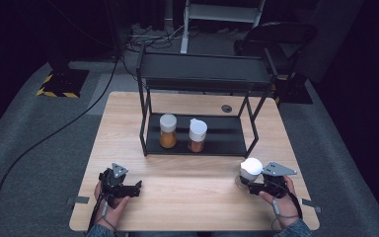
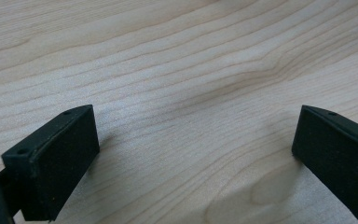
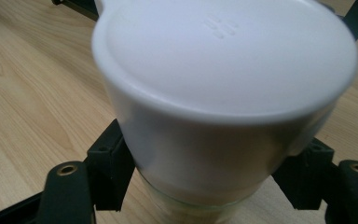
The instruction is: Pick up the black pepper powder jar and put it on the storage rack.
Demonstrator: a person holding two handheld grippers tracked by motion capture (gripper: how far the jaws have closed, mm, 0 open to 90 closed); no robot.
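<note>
Left to right: the left gripper (image 1: 139, 186) rests on the wooden table (image 1: 187, 197) with jaws spread wide and empty; two white-capped jars (image 1: 168, 130) stand on the black rack's (image 1: 227, 143) lower shelf; the right gripper (image 1: 246, 181) clamps a third white-lidded jar (image 3: 223, 93) at the table's near right. The step appears to be shelving this jar, so the next move would call for a lift toward the rack. No label is legible; the lid bears only small embossed marks.

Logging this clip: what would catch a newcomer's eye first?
The black rack at the table's far middle, with two white-capped jars of orange contents side by side on its lower shelf. Then a third white-capped jar at the near right, between the right gripper's jaws. The left gripper is open over bare wood.
</note>
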